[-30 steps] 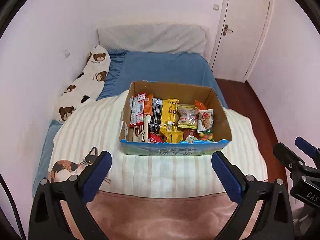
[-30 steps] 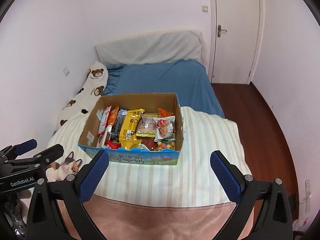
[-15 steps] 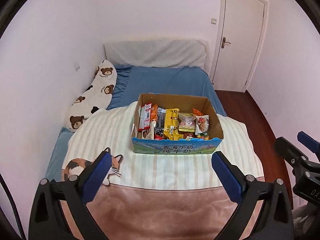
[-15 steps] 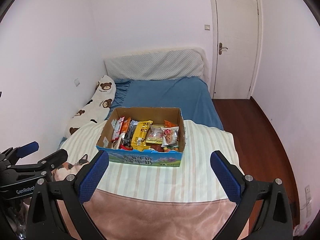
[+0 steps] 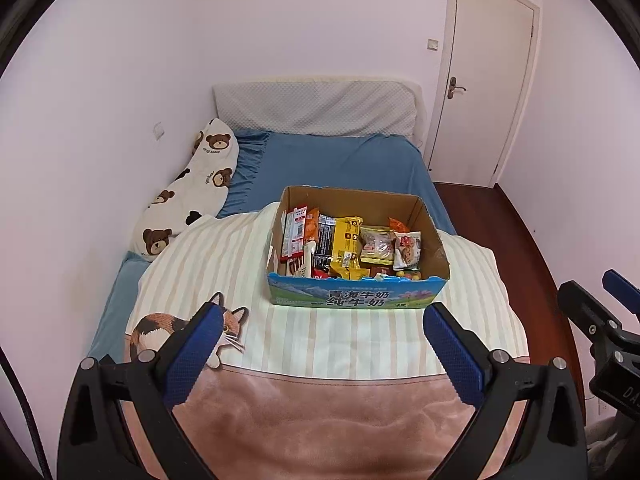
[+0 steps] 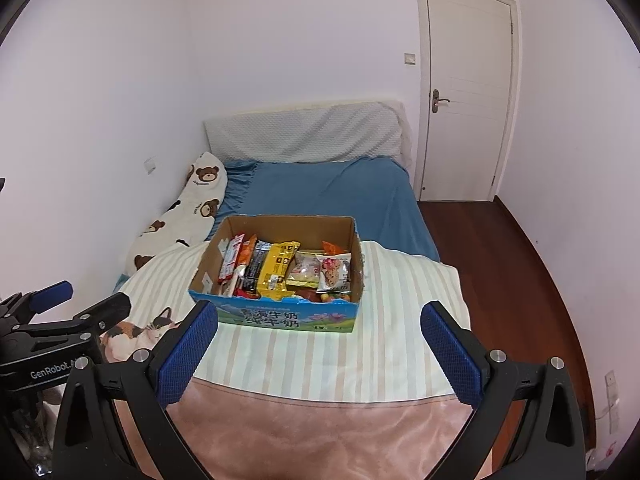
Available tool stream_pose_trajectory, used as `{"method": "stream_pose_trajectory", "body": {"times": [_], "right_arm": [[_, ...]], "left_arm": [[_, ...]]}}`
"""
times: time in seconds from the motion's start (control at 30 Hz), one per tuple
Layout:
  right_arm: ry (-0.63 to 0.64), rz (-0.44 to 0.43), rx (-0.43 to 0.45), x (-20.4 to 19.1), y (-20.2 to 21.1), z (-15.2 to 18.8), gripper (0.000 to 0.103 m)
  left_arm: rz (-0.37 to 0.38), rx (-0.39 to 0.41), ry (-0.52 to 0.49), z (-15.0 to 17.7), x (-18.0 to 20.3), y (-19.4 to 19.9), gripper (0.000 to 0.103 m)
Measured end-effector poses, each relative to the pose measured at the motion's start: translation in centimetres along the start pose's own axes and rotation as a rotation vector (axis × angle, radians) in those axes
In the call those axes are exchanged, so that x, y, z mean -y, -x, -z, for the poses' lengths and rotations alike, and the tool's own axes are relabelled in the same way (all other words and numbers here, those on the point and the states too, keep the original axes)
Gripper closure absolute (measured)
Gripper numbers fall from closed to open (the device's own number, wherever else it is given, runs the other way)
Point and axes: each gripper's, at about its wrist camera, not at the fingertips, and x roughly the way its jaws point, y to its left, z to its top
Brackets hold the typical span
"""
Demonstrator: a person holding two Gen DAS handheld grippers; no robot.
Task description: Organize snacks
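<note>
The cardboard box (image 5: 356,292) of snacks (image 5: 348,242) is sitting on the striped blanket (image 5: 224,272) in the middle of the bed, well beyond both tools, while the left gripper (image 5: 320,344) and the right gripper (image 6: 318,342) are hovering at the near end with jaws spread wide and nothing between them. The packets are standing packed tight and upright, so a jaw pushing in is likely crushing a neighbour or dragging two out together. The box is resting on soft bedding, so a hard sideways nudge is risking tipping it.
</note>
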Motion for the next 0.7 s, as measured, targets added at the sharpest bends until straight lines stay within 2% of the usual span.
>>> {"method": "stream_pose_trajectory", "body": {"times": [0.23, 0.7], "right_arm": [[-0.015, 0.007, -0.035, 0.5, -3.1, -0.3, 0.0], [-0.044, 0.062, -0.091, 2.0, -10.6, -1.7, 0.0]], "left_arm": [[-0.026, -0.006, -0.005, -0.8, 0.2, -2.5, 0.001], [-0.047, -0.075, -0.01, -2.9, 0.2, -8.8, 0.001]]}}
